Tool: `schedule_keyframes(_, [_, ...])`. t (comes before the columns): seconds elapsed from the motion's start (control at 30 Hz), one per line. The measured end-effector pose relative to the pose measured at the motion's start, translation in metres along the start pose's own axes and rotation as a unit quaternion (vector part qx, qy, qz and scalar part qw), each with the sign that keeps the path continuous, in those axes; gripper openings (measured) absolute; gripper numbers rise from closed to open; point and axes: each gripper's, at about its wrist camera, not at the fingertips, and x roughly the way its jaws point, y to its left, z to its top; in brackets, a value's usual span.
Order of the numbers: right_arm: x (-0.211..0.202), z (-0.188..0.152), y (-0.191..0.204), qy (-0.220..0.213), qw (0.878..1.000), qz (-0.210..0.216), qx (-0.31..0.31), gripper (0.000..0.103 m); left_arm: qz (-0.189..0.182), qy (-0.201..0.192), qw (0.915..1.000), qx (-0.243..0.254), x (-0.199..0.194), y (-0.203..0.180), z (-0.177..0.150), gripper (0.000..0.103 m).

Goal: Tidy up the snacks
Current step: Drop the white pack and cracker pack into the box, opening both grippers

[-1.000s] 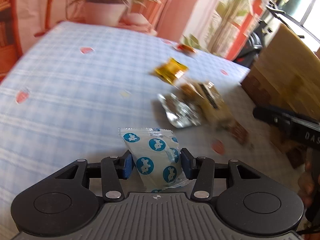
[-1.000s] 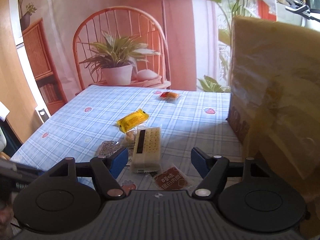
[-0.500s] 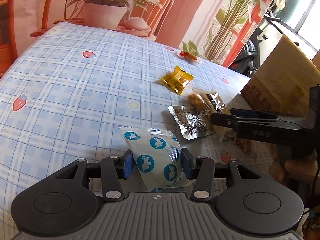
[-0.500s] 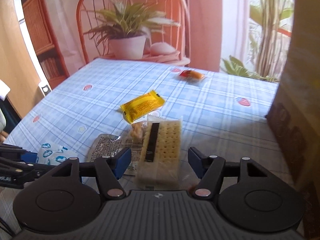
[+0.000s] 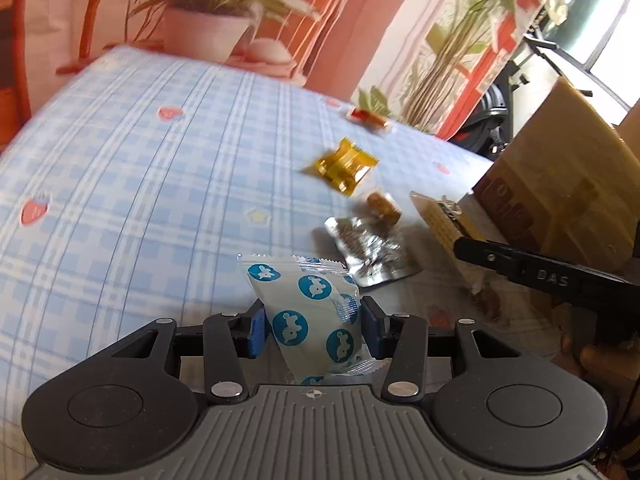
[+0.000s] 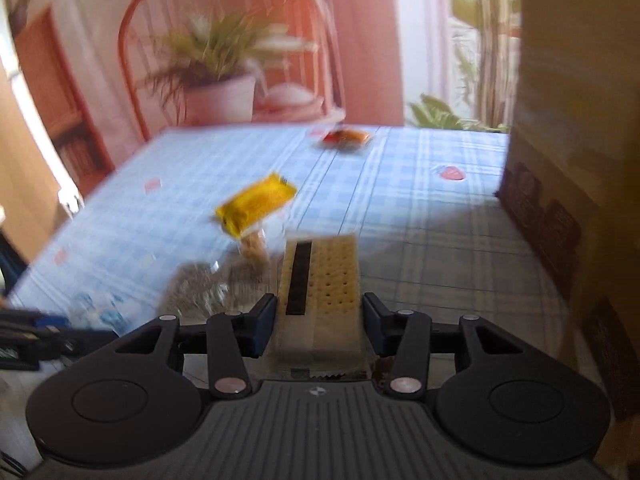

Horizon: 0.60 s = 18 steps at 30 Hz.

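On table at 6 o'clock: left gripper (image 5: pixel 312 330) clamped on blue-dotted white snack packet (image 5: pixel 310 312); right gripper (image 6: pixel 319 320) jaws closing around cracker pack (image 6: pixel 320 280), contact unclear.

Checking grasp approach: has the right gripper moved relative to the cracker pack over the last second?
Yes. The right gripper has come forward and down over the cracker pack, which lay ahead of it earlier and now sits between its closing fingers.

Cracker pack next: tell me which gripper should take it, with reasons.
Right. The right gripper already straddles the cracker pack and its jaws are closing on it. The left gripper is shut on the blue-dotted white packet, so it likely cannot take another.
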Motion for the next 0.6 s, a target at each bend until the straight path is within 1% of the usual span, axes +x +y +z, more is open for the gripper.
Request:
schedule_keyframes(0.2, [-0.037,0.008,-0.008,-0.051,0.998,0.004,0.029,0.049,-0.016,-0.031,0.9992,0.020,-0.016,-0.020,0.019,0.049])
schedule_keyframes(0.33, [-0.069,0.021,-0.008,-0.103,0.994,0.008,0.032,0.049,-0.042,-0.061,0.9966,0.037,-0.030,-0.045,0.042,0.049])
schedule_keyframes(0.47, [-0.108,0.040,-0.005,-0.161,0.987,0.007,0.017,0.049,-0.082,-0.098,0.9898,0.062,-0.045,-0.080,0.073,0.049])
schedule_keyframes(0.6, [-0.149,0.060,-0.008,-0.212,0.977,-0.004,0.008,0.049,-0.130,-0.127,0.9803,0.077,-0.048,-0.122,0.103,0.049])
